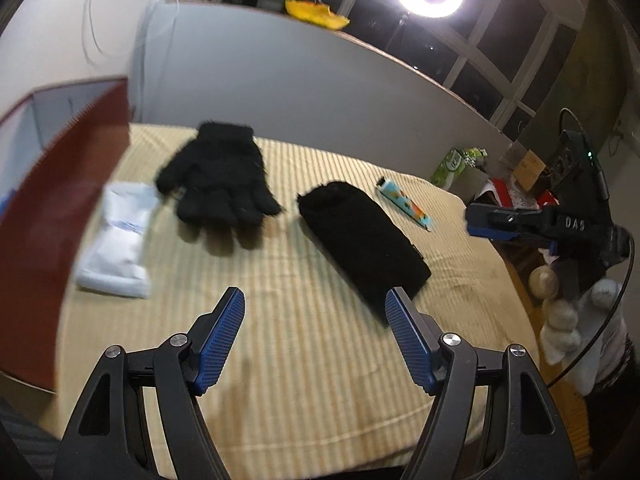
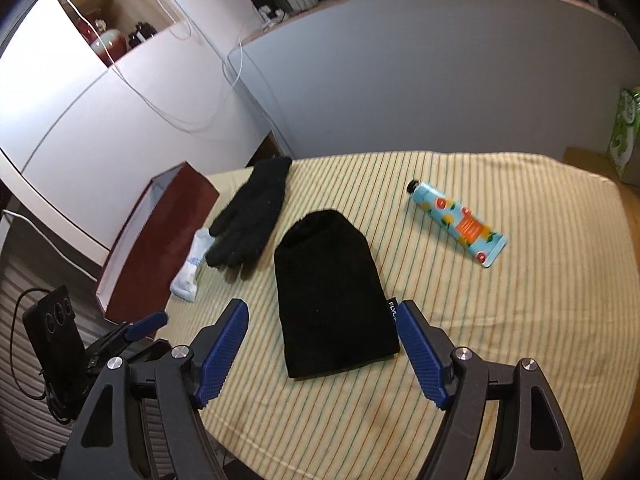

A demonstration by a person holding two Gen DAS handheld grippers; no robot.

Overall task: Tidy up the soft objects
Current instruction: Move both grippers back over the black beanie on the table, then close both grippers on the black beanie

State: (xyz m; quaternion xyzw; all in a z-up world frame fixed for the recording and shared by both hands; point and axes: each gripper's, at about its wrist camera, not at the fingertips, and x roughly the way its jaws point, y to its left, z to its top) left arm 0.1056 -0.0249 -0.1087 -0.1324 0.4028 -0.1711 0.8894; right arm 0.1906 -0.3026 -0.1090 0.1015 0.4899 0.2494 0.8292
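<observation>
The black hat (image 2: 334, 296) lies flat in the middle of the surface (image 2: 520, 320), on the striped cloth. It looks soft and light, so it will bend and droop when you lift it. Pinch it at its near edge. Your right claw (image 2: 322, 338) is wide open and holds nothing, with the hat's near end between its tips. Your left claw (image 1: 314, 330) is wide open and empty too, just beside the hat.
</observation>
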